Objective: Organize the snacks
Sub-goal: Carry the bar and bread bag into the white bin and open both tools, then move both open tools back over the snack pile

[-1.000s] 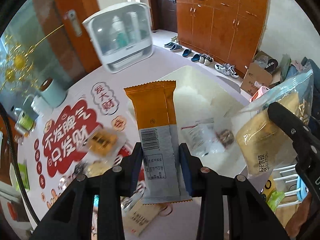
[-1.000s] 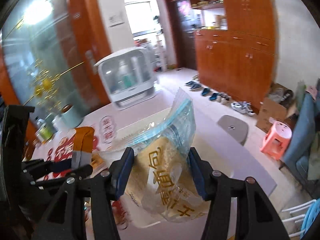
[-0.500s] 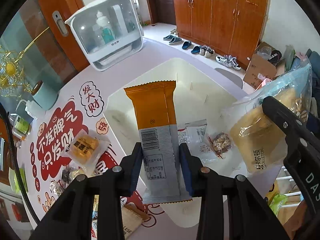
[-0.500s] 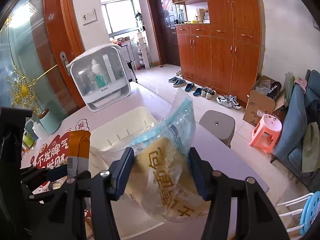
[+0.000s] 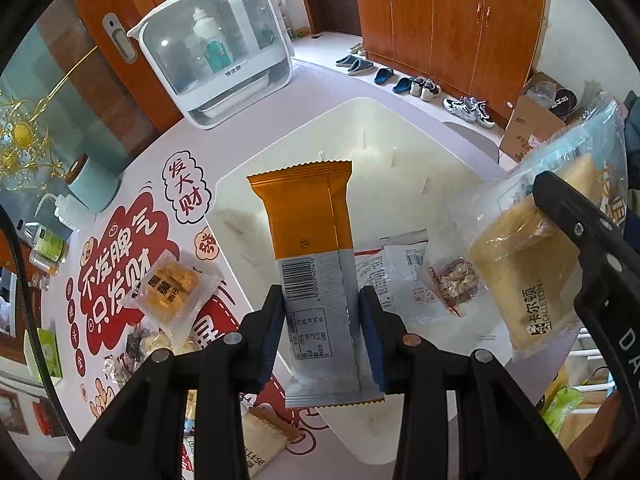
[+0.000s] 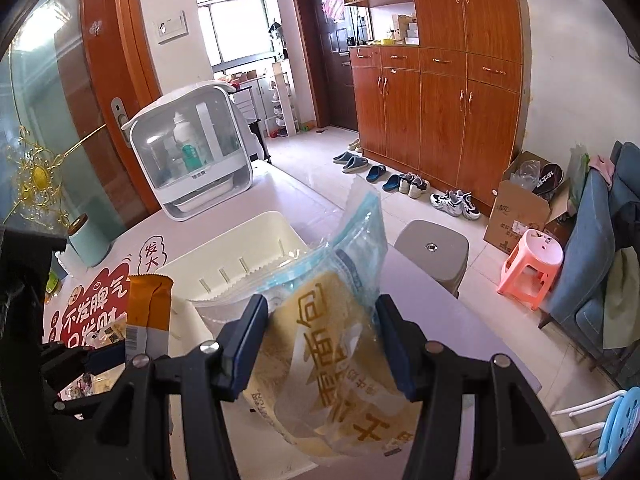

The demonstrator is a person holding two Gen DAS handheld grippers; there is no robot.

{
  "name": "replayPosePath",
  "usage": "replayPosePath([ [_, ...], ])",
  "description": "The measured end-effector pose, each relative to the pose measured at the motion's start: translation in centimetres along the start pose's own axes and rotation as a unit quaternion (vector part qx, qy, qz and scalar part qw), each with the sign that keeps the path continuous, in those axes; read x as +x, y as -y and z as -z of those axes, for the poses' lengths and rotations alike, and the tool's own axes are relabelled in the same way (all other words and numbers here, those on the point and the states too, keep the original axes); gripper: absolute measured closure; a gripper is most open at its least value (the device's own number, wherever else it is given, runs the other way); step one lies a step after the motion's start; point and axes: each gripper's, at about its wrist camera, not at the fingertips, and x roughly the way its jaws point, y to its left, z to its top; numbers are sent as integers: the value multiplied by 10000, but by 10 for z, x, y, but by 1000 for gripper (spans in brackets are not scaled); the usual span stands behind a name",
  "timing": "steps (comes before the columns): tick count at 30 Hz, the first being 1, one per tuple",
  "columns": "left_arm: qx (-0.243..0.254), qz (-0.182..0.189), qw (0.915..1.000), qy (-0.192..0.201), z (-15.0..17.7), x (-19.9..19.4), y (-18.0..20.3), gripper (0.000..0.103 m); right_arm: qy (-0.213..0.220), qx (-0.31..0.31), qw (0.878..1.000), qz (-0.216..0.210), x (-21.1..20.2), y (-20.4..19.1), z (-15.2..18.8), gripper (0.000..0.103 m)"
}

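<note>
Orange-and-silver snack packet [image 5: 316, 280]: it is standing upright at the centre of the left wrist view, over the open white bin [image 5: 404, 128], which is filling more of the frame than a second ago, so the packet is now being carried in over the bin.
Left gripper [image 5: 322, 320]: its jaws are beginning to ease apart, with the pads still touching the packet's silver lower half on both sides; this is looking like the start of a drop into the bin.
Bagged bread [image 6: 332, 352]: it is hanging at the lower centre of the right wrist view, above the bin's near right edge.
Right gripper [image 6: 324, 344]: its jaws are clamped on the bread bag, showing no sign of letting go.
Bin contents: a clear-and-white sachet [image 5: 396, 272] and a small nut pack [image 5: 454, 284] are already lying on the floor of the bin, right of centre.
Snacks still outside: a wrapped yellow cake [image 5: 172, 288] and a heap of small packs [image 5: 136, 352] are waiting on the red-printed table mat [image 5: 116, 248] at lower left.
Task standing: two items are going in together, and more sorting is remaining after them.
</note>
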Motion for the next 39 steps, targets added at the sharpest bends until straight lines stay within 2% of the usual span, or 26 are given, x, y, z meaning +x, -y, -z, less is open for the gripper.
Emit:
replayPosePath([
  [4, -39, -52, 10000, 15, -2, 1, -1, 59, 20, -55, 10000, -5, 2, -1, 0, 44],
  [5, -44, -71, 10000, 9, -2, 1, -1, 45, 15, -96, 9999, -29, 3, -3, 0, 42],
  [6, -53, -91, 9999, 31, -2, 0, -2, 25, 2, -125, 9999, -31, 4, -4, 0, 41],
  [8, -53, -200, 9997, 161, -1, -4, -2, 16, 4, -192, 9998, -61, 5, -7, 0, 41],
  [11, 90, -418, 9987, 260, 0, -8, 1, 16, 109, -261, 9996, -65, 2, -10, 2, 37],
  [14, 93, -471, 9986, 225, 4, -8, -1, 16, 206, -267, 9994, -90, -2, -12, 2, 33],
  [25, -138, -486, 9987, 61, 25, -9, -13, 16, 233, -430, 9984, -271, -12, -20, 12, 32],
  [39, -339, -577, 9977, 105, 57, -31, -37, 16, 236, -742, 9957, -492, -34, -46, 29, 32],
])
